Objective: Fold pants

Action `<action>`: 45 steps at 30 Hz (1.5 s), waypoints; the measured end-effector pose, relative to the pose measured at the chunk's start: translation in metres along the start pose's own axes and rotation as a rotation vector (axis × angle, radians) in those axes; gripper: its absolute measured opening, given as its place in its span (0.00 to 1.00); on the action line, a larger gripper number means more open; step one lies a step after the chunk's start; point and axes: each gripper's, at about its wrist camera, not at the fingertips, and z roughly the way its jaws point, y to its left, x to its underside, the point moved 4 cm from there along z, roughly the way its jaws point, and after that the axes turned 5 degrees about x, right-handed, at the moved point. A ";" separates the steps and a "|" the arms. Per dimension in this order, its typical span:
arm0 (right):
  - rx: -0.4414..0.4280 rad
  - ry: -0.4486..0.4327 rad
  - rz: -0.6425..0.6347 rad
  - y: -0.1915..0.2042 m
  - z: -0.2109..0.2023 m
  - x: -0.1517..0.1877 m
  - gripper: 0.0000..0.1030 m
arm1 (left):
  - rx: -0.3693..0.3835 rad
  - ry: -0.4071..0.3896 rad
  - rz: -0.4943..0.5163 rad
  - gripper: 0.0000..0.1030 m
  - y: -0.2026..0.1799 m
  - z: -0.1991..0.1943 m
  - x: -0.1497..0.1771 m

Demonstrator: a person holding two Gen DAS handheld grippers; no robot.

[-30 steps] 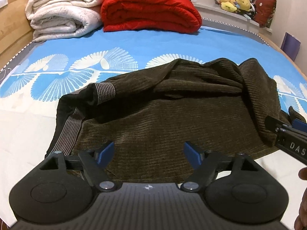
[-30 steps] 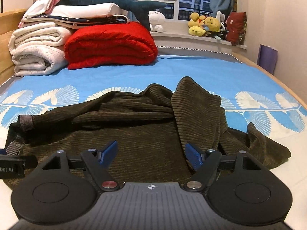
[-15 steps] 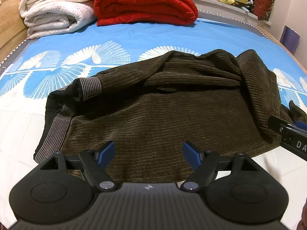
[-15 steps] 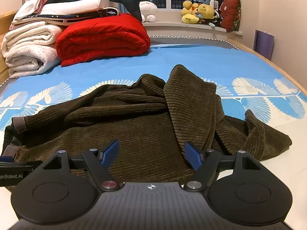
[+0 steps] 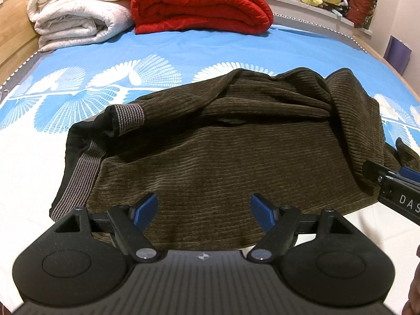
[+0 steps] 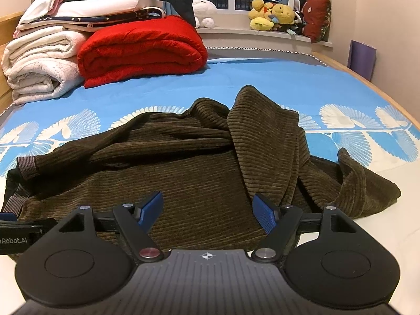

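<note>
Blue-patterned bed (image 5: 183, 47) carries rumpled brown corduroy pants (image 5: 223, 157); left gripper (image 5: 203, 204) and right gripper (image 6: 207, 207) hover over them, fingers spread, pinching nothing.

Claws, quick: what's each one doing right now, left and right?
Left claw: open, holding nothing, poised above the brown pants.
Right claw: open, holding nothing, above the same pants.
</note>
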 end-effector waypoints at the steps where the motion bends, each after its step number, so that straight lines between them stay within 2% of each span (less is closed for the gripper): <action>1: -0.002 0.000 -0.001 0.000 0.000 0.000 0.75 | 0.000 0.001 -0.001 0.80 0.000 0.000 0.000; 27: -0.007 0.016 0.019 0.003 0.005 0.002 0.74 | 0.000 0.008 0.000 0.80 0.003 0.001 0.001; 28: -0.011 0.027 0.034 0.001 0.007 0.003 0.73 | 0.001 0.010 0.000 0.75 0.002 0.003 0.002; 29: -0.014 0.044 0.055 -0.001 0.009 0.004 0.69 | 0.006 0.016 0.003 0.66 0.003 0.005 0.001; 30: -0.018 0.064 0.077 -0.002 0.013 0.006 0.62 | 0.015 0.019 0.007 0.61 0.004 0.006 0.000; 31: -0.023 0.085 0.098 -0.004 0.016 0.007 0.57 | 0.030 0.017 0.010 0.50 0.006 0.008 -0.003; 32: -0.034 0.111 0.125 -0.006 0.021 0.009 0.48 | 0.042 0.011 0.013 0.42 0.009 0.008 -0.007; 33: -0.048 0.137 0.157 -0.007 0.025 0.011 0.39 | 0.052 0.004 0.014 0.40 0.014 0.008 -0.013; 35: -0.068 0.195 0.234 -0.014 0.036 0.016 0.31 | 0.062 -0.014 0.008 0.40 0.027 0.008 -0.027; 37: -0.065 0.257 0.310 -0.023 0.049 0.021 0.31 | 0.058 -0.031 -0.009 0.40 0.048 0.007 -0.044; 40: -0.037 0.332 0.386 -0.032 0.068 0.029 0.33 | 0.008 -0.045 -0.072 0.41 0.089 0.009 -0.063; 43: -0.013 0.403 0.435 -0.035 0.084 0.038 0.35 | -0.059 0.003 -0.168 0.46 0.132 0.024 -0.068; 45: -0.017 0.452 0.459 -0.034 0.096 0.044 0.38 | -0.085 0.043 -0.237 0.54 0.156 0.036 -0.067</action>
